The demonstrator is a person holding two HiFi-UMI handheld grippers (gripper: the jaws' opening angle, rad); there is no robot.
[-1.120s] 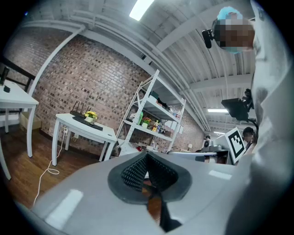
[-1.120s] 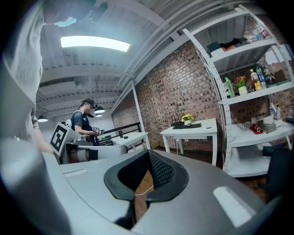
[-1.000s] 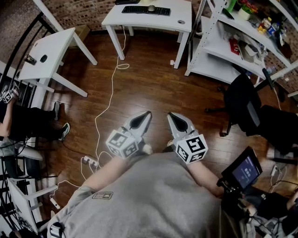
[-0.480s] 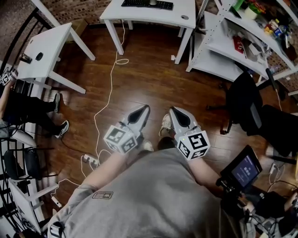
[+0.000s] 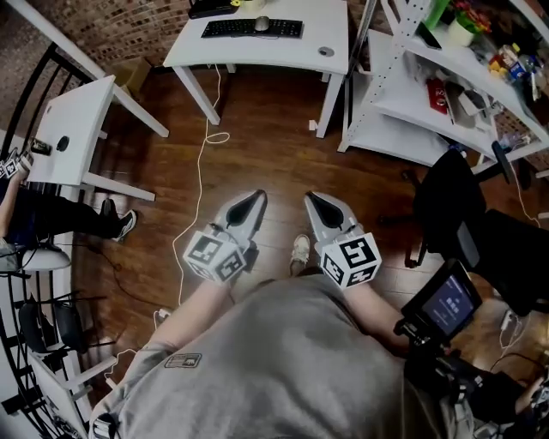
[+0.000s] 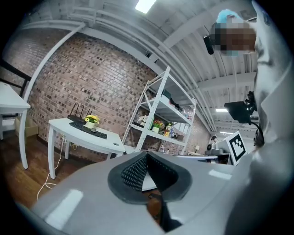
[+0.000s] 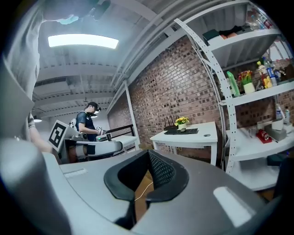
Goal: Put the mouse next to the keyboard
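- Currently the mouse [image 5: 262, 23] lies at the far edge of the keyboard [image 5: 253, 29] on the far white surface [image 5: 319, 21].
- Left gripper [image 5: 256, 197] and right gripper [image 5: 310, 199] hover above the wooden floor [image 5: 274, 146], jaws clenched, empty.

Counted two: left tongs [image 5: 256, 197], right tongs [image 5: 311, 199]. Two white benches: far bench [image 5: 334, 21], side bench [image 5: 86, 116]. One keyboard [image 5: 251, 28], one mouse [image 5: 262, 23], one shelf rack [image 5: 403, 99], one black chair [image 5: 446, 193].
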